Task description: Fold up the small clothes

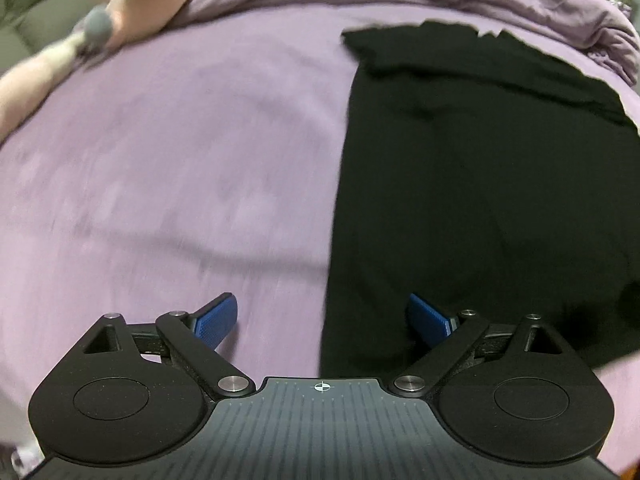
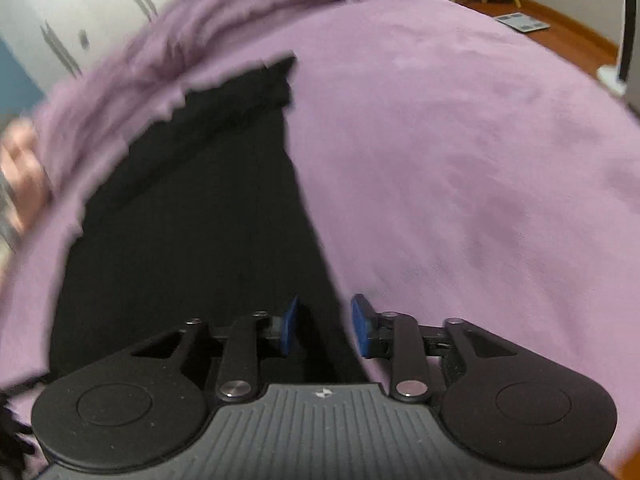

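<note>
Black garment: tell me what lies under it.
The black garment lies flat on the purple sheet, which shows all around it. Anything beneath the cloth is covered.

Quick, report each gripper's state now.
Left gripper: wide open, holding nothing.
Right gripper: partly open over the black garment's edge, pads not pressing it.

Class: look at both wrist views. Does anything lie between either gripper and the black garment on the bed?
Nothing visible does. The left gripper and right gripper both hang open directly over edges of the black garment, which lies on the purple bedsheet.
</note>
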{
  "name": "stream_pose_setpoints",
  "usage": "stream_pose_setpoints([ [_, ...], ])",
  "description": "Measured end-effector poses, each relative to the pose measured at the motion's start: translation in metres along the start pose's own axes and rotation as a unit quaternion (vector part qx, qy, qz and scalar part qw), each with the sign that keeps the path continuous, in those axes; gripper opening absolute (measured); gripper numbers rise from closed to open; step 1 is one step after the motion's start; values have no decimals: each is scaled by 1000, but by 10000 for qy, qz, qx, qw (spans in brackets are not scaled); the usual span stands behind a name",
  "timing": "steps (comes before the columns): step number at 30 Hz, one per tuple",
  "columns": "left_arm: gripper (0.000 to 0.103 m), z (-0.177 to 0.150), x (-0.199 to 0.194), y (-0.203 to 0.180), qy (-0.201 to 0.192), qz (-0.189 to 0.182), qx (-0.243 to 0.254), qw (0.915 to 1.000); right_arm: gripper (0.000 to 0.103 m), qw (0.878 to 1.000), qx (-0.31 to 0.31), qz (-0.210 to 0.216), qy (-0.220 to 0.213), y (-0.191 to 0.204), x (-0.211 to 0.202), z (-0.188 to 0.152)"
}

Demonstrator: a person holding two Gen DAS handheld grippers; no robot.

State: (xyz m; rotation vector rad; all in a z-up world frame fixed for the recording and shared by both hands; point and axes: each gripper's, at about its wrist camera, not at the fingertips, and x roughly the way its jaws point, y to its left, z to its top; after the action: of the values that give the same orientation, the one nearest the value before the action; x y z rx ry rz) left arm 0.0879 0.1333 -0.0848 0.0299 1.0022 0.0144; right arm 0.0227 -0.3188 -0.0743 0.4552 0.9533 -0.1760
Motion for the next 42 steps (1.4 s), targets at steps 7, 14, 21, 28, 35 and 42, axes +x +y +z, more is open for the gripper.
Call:
stream_pose_setpoints([
  [7,96,-16,-16,34,109,-845,-1173,9894,51,9984,251,496,95,-11,-26,-22],
  [14,91,-11,-3,40,233,-1108,-1308,9849,51,9960,500,658,338,-12,-8,-27],
  [21,68,-11,-8,44,375,-1469,-1450,9777,50,9951,553,750,339,-15,-10,-27],
  [28,32,-13,-5,48,501,-1745,-1619,9700,18,9961,456,627,433,-11,-5,-24],
  [35,22,-13,-1,54,607,-1969,-1791,9620,14,9885,896,1138,442,-24,-7,-26],
  [42,13,-8,4,47,785,-2251,-1566,9585,17,9855,845,1329,627,-22,-3,-26],
])
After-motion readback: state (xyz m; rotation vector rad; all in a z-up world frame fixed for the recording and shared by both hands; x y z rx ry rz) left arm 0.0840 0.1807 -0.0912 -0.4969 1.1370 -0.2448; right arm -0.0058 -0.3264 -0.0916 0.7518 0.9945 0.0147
